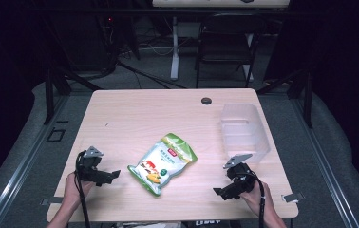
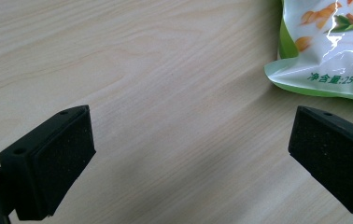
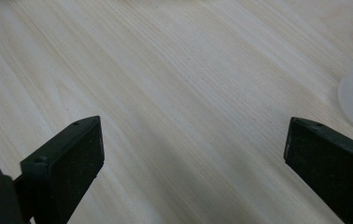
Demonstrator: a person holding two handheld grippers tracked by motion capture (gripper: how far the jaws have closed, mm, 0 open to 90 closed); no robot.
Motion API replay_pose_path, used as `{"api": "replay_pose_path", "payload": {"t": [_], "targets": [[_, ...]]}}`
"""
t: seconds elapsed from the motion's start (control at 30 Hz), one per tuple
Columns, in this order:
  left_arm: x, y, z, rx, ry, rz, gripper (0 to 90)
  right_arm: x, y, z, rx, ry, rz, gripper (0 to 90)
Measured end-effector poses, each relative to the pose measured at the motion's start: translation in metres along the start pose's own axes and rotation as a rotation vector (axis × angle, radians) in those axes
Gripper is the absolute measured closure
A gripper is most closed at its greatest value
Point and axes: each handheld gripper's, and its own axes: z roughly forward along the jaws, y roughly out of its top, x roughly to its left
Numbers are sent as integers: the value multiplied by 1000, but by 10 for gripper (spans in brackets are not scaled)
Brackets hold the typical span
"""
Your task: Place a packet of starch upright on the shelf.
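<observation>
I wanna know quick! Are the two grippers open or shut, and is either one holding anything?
Left gripper: open, holding nothing; the bag lies beside it.
Right gripper: open, holding nothing.

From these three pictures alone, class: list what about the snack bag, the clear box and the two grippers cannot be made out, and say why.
- Snack bag: in the high view its print is too small to read; in the left gripper view the frame's edge cuts most of it off.
- Clear box: whether anything lies inside is unclear, blurred by its walls.
- Right gripper: the whitish shape at its view's right edge is cut off, unidentifiable.
</observation>
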Motion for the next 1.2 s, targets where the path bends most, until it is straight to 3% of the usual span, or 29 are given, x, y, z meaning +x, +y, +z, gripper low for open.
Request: {"api": "replay_pose_path", "payload": {"t": [0.33, 0.37, 0.57, 0.67, 0.83, 1.07, 1.13, 1.2], "targets": [[4, -1, 8, 3, -32, -24, 2, 3, 5, -6, -24, -5, 19, 77], [4, 0, 7, -1, -41, -20, 2, 6, 7, -5, -29, 13, 16, 77], [2, -1, 0, -12, -31, -3, 1, 11, 17, 3, -21, 31, 2, 61], [1, -2, -1, -15, -12, -3, 2, 13, 29, 6, -48, 68, 27, 58], [-1, -3, -5, -2, -2, 12, 2, 15, 43, 9, -43, 79, -6, 51], [2, -5, -2, 3, 6, 0, 2, 16, 54, 14, -27, 73, -27, 54], [3, -5, -2, 5, 5, 2, 2, 17, 59, 15, -34, 58, -34, 63], [2, -4, -3, 6, -1, 6, 2, 14, 65, 15, -51, 79, -29, 64]]}}
